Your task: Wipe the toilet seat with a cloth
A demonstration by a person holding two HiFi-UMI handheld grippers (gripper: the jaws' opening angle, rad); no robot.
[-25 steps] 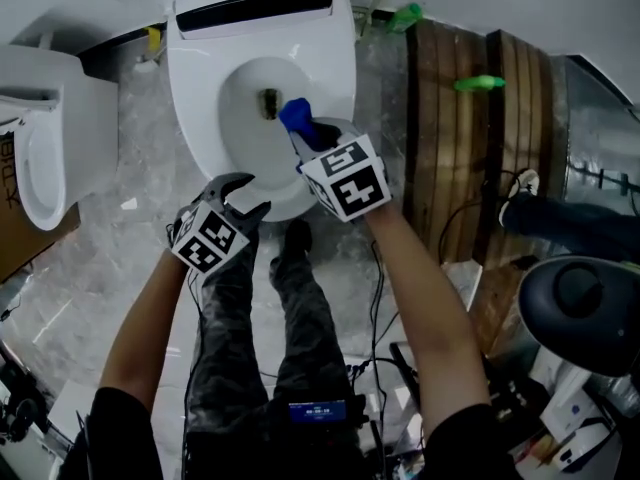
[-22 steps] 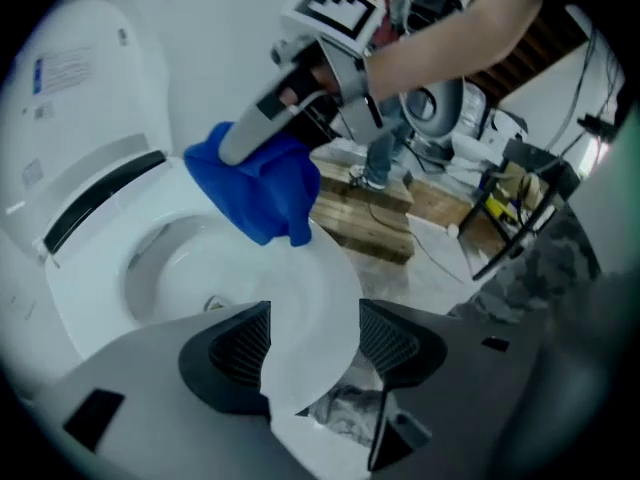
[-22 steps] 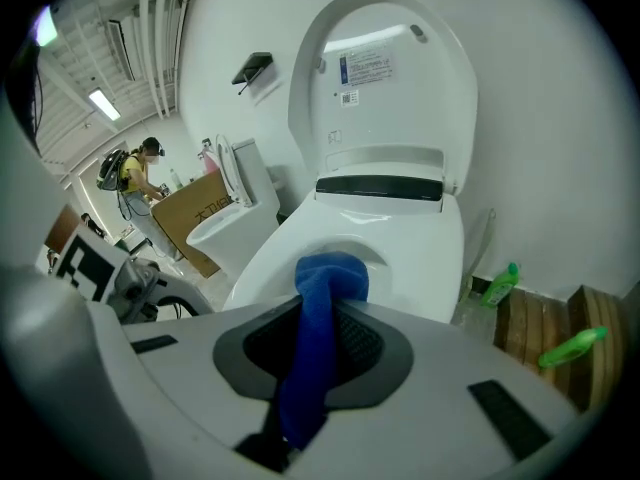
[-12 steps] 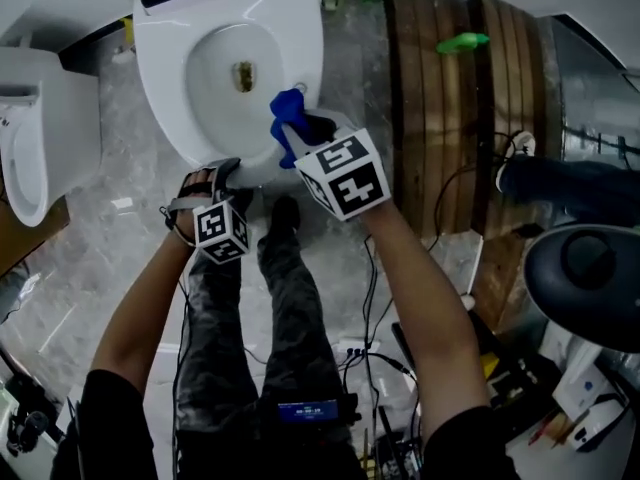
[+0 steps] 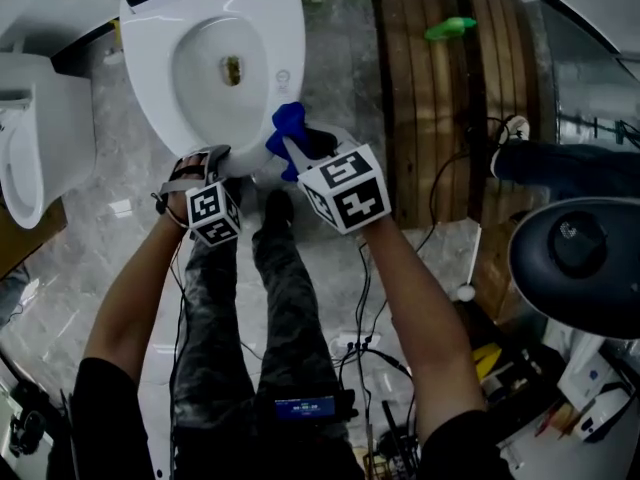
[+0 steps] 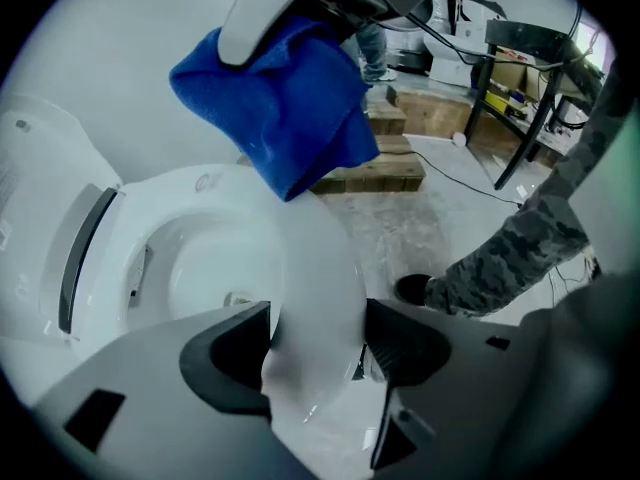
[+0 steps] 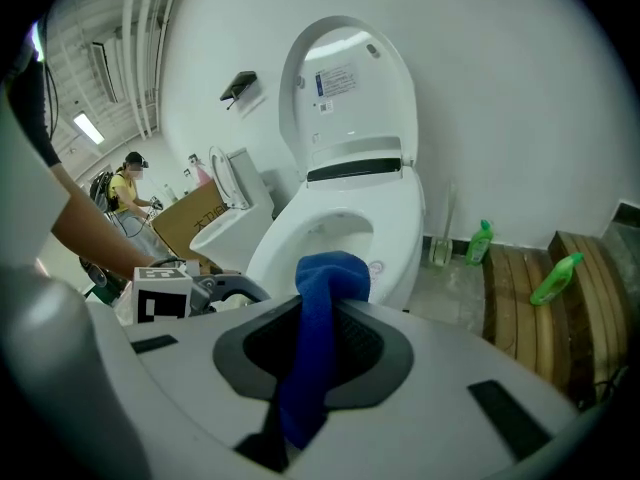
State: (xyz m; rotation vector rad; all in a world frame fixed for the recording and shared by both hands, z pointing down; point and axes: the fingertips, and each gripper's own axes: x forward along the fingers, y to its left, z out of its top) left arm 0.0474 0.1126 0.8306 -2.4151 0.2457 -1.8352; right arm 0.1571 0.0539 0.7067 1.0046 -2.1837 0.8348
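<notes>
The white toilet seat [image 5: 282,63] lies down on its bowl with the lid raised [image 7: 350,78]. My left gripper [image 5: 198,165] stands at the seat's front rim. Its jaws have just been opening and now straddle that rim [image 6: 315,278], spread wide. In its own view the left gripper [image 6: 315,343] points steeply down. My right gripper [image 5: 296,150] is shut on a blue cloth [image 5: 288,120] and hovers at the seat's front right edge. The cloth [image 7: 330,278] hangs out from between the right gripper's [image 7: 325,346] jaws and shows above the seat as the blue cloth [image 6: 285,98].
A second toilet [image 5: 30,148] stands at the left. A wooden pallet [image 5: 450,118] with green bottles [image 5: 450,28] lies at the right. The person's legs [image 5: 290,298] stand before the bowl, with cables [image 5: 370,338] on the floor. A black stool [image 5: 580,263] is at right.
My left gripper has come up from the floor side onto the seat's front rim and rolled. My right gripper has carried the cloth from over the seat toward its front right edge.
</notes>
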